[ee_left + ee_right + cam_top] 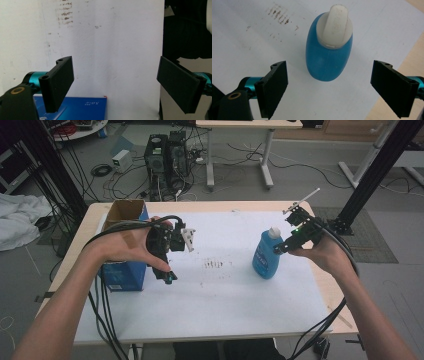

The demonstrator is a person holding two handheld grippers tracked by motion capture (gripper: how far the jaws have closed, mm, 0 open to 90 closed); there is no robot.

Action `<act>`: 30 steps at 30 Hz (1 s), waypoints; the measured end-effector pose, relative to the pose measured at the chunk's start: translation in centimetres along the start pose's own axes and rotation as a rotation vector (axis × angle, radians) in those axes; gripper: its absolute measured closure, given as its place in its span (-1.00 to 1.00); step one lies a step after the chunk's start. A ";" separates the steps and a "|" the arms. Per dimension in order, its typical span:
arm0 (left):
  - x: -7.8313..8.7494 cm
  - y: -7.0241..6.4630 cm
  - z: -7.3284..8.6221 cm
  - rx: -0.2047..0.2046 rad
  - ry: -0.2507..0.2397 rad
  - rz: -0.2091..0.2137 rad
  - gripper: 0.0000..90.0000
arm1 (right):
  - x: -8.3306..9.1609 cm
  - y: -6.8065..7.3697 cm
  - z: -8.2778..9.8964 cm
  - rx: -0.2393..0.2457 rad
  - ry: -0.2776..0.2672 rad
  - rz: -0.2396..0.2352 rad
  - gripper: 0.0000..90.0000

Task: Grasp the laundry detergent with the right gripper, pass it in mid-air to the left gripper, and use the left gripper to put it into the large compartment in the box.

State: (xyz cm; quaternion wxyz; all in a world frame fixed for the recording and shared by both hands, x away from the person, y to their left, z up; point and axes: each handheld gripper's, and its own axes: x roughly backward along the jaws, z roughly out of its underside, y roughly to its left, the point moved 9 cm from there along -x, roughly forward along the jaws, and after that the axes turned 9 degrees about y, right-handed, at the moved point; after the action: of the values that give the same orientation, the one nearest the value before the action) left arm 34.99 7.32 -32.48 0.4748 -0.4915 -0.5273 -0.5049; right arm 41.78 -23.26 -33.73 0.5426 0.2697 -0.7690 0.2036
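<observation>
Clearly upright right of centre on the white sheet (215,290), the blue bottle (328,53) looks smooth, slippery, rigid-walled; right gripper (329,87) wide above it, left gripper (116,86) wide, empty; grasp mid-body.

Not much legible from my station. In the left gripper view I read small white print on the blue box (82,107) at the bottom edge, seen upside down; it looks like "5.0" followed by characters too small to make out. In the high view the same box (122,275) carries pale print low on its front face, blurred beyond reading. The blue bottle (266,254) has a label with white marks, unreadable. Its white cap (335,25) shows faint embossing I cannot decipher.
</observation>
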 end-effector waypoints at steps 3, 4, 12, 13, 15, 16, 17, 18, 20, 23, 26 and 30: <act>-0.1 0.0 -0.1 -0.005 0.002 0.002 -0.68 | -0.7 0.0 0.1 -0.021 -0.029 -0.009 -0.70; -0.2 0.0 -0.1 -0.005 0.002 0.003 -0.68 | -0.9 0.1 0.2 -0.027 -0.033 -0.010 -0.70; -0.4 0.1 -0.2 -0.007 0.005 0.003 -0.68 | -2.8 0.4 0.4 -0.041 -0.053 -0.004 -0.70; -0.4 0.1 -0.2 -0.006 0.006 0.004 -0.68 | -3.0 0.4 0.3 -0.044 -0.061 0.000 -0.70; -0.5 0.1 -0.1 -0.004 0.007 0.004 -0.68 | -3.2 0.4 0.2 -0.055 -0.081 0.008 -0.70; -0.5 0.1 0.0 -0.003 0.006 0.004 -0.68 | -3.3 0.4 0.1 -0.065 -0.098 0.011 -0.70; -0.5 0.1 0.0 0.000 0.008 0.005 -0.68 | -3.4 0.4 0.1 -0.071 -0.108 0.015 -0.70; -0.6 0.1 0.1 0.001 0.006 0.005 -0.68 | -3.6 0.4 0.1 -0.075 -0.113 0.013 -0.70; -0.6 0.1 0.2 0.002 0.006 0.006 -0.68 | -3.8 0.4 0.1 -0.079 -0.115 0.014 -0.70; -0.6 0.1 0.4 0.004 0.009 0.007 -0.68 | -4.5 0.6 0.1 -0.082 -0.123 0.022 -0.70; -0.7 0.2 0.4 0.004 0.010 0.006 -0.68 | -4.9 0.5 0.0 -0.095 -0.140 0.031 -0.70; -0.8 0.2 0.4 0.006 0.010 0.007 -0.68 | -5.4 0.4 -0.1 -0.111 -0.166 0.046 -0.70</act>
State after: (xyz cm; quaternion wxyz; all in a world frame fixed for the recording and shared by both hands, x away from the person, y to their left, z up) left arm 35.24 7.68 -33.25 0.4806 -0.4897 -0.5247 -0.5039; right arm 43.05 -21.88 -38.85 0.4865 0.2375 -0.8273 0.1502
